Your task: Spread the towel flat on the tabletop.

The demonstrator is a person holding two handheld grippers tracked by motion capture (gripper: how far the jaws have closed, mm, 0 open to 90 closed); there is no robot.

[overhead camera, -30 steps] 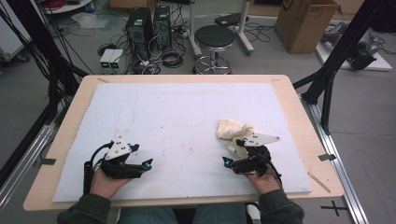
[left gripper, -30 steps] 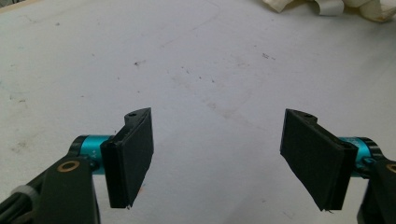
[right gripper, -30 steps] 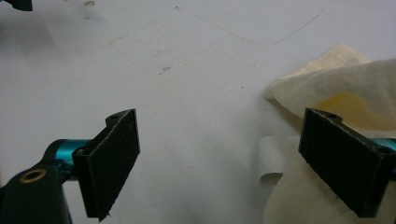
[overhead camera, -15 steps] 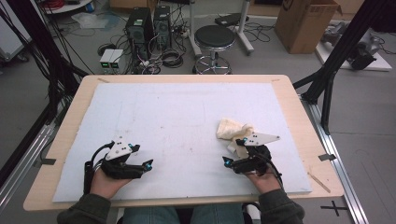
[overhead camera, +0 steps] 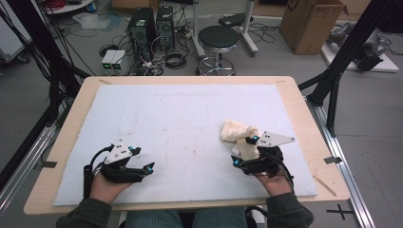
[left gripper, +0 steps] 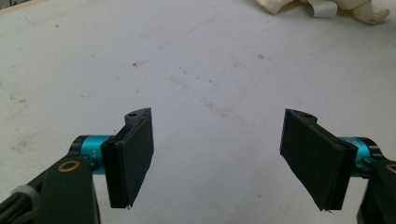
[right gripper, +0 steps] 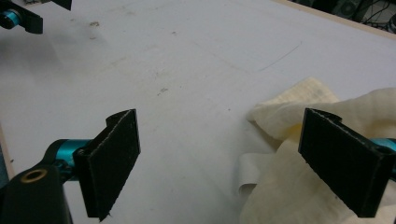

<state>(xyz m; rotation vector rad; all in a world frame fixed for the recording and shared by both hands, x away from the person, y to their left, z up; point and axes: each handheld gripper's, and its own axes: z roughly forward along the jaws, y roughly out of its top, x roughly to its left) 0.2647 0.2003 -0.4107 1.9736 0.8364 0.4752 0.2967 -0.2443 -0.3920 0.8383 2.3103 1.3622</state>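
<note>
The tabletop [overhead camera: 304,114] takes up the middle of the high view, a light wooden board whose bare edge shows at the right. A large white mat [overhead camera: 180,123] covers almost all of it, marked with faint smudges and specks.

On the mat at centre right of the high view lies a crumpled cream cloth [overhead camera: 237,135], bunched into a loose heap. In the right gripper view it lies in the lower right of the frame, with a short white strip curling out from under it toward the bottom centre. In the left gripper view it shows at the top right edge of the frame, well apart from that gripper's jaws.

The right hand-held gripper [overhead camera: 244,152] sits in the lower right of the high view, held by the person's right hand [overhead camera: 273,180], just beside the near edge of the cloth. In its own view its jaws stand wide apart: the left one is over bare mat, and the right one is in front of the cloth. Whether that jaw touches the cloth cannot be told.

The left hand-held gripper [overhead camera: 142,159] lies in the lower left of the high view, held by the left hand [overhead camera: 107,183]. Its jaws are also spread wide, with bare mat between them.
</note>
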